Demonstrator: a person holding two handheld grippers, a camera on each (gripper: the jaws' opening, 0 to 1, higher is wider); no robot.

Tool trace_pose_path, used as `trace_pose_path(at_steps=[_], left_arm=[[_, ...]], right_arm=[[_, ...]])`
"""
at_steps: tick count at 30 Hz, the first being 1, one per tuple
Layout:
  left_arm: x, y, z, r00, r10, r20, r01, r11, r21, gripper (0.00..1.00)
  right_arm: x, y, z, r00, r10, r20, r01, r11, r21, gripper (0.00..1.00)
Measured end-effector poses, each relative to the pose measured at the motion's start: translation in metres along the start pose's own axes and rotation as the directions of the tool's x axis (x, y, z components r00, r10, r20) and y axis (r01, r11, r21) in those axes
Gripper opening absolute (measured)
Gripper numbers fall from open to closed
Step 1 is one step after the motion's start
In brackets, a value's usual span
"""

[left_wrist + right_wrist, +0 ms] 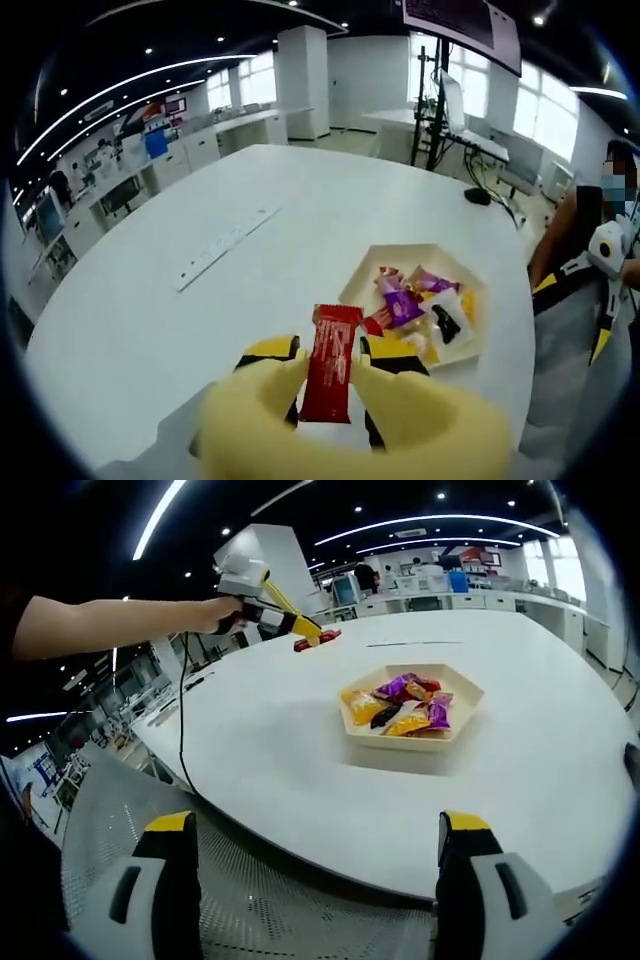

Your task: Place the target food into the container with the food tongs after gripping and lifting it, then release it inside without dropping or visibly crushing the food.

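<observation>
A red snack packet [331,375] stands upright between the yellow tong jaws of my left gripper [328,350], which is shut on it above the white table, short of the tray. The beige hexagonal tray [400,258] holds several wrapped sweets in purple, orange and black. In the right gripper view the same tray [400,742] sits mid-table. Beyond it a hand holds the left gripper [285,622] with the red packet [318,637] at its tip. My right gripper [320,880] is open and holds nothing, low over the table's near edge.
A long white ruler [228,245] lies on the round white table [150,330]. A person [580,290] stands at the table's right side. A black cable [183,720] hangs off the table edge above a grey perforated surface [300,910].
</observation>
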State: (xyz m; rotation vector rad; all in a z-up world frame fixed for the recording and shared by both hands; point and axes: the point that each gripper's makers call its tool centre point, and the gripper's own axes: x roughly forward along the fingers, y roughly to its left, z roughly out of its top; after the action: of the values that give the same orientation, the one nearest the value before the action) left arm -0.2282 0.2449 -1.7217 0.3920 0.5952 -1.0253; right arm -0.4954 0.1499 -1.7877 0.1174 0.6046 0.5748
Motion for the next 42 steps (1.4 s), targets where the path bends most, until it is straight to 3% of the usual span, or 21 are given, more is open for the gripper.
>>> trace_pose_path(at_steps=[42], left_arm=[[0.049, -0.068, 0.062, 0.995, -0.101, 0.007, 0.100, 0.992, 0.081, 0.21]], right_arm=[[0.000, 0.001, 0.003, 1.000, 0.003, 0.020, -0.002, 1.000, -0.004, 1.00]])
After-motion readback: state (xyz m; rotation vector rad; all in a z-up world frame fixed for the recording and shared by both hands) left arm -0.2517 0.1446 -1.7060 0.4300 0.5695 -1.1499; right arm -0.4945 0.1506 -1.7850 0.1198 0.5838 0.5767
